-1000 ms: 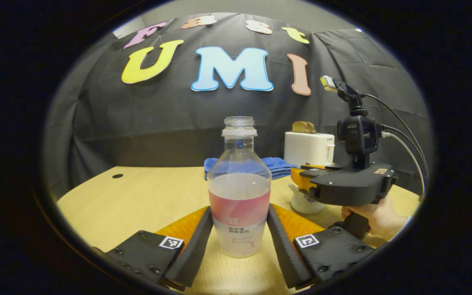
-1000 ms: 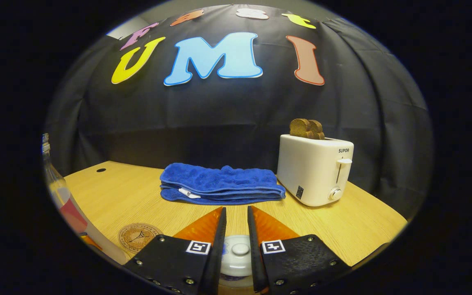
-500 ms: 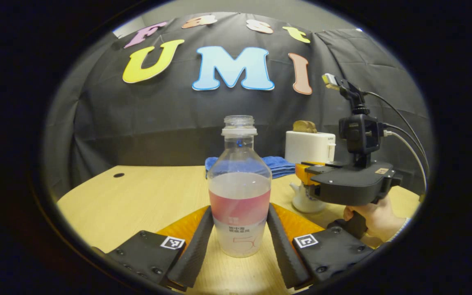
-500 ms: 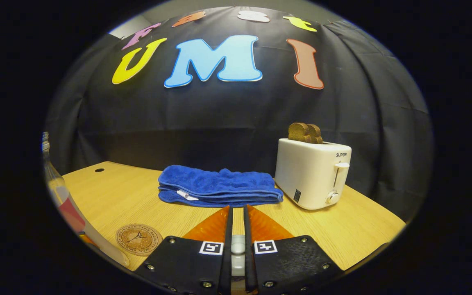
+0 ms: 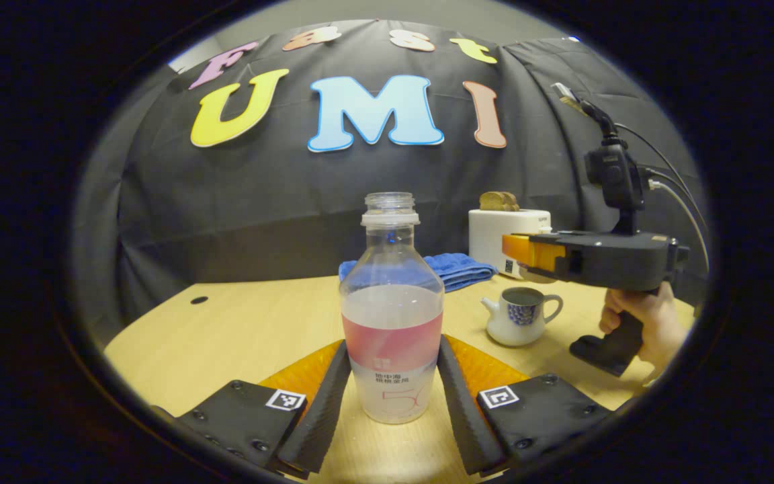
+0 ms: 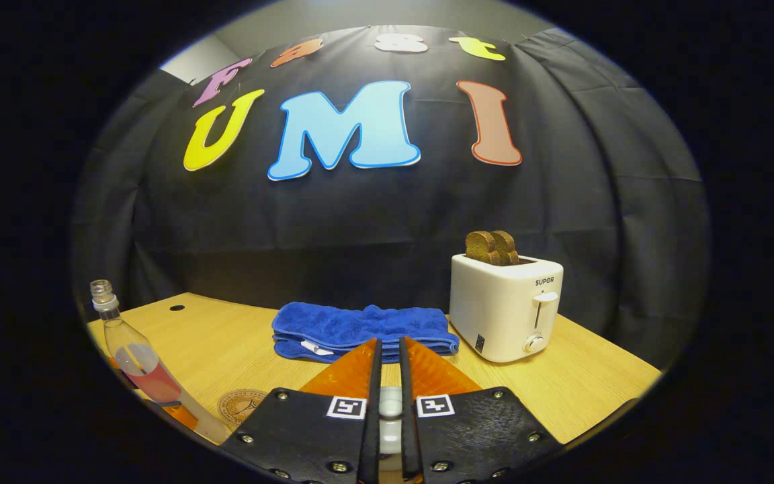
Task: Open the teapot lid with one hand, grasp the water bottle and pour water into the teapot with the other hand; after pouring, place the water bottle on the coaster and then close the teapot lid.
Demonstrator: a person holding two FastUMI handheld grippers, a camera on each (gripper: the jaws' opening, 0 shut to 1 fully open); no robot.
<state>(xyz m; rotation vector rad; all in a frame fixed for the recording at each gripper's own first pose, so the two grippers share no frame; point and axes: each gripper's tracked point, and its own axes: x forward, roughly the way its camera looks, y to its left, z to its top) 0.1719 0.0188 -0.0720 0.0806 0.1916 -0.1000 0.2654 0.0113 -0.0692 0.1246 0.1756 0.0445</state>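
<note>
- The water bottle (image 5: 392, 306) stands upright on the wooden table (image 5: 246, 329), between the two fingers of the left gripper (image 5: 394, 396); both pads (image 5: 325, 393) lie against its lower part, so it looks grasped.
- It has no cap and is about half full — I judge it moderately heavy, its thin plastic wall soft and rather slippery. A hold low on the labelled band seems good, but a hard squeeze could push water out.
- The right gripper (image 6: 390, 410) holds the teapot lid (image 6: 390, 407) by its small knob, with the fingers nearly closed on it. The lid is probably ceramic: light, hard, and fragile if it falls.
- The teapot (image 5: 520, 314) sits open on the table to the right of the bottle, below the lifted right gripper. Its inside looks dark, so I cannot tell the contents.
- The coaster (image 6: 242, 405) lies flat near the bottle, with nothing on it.
</note>
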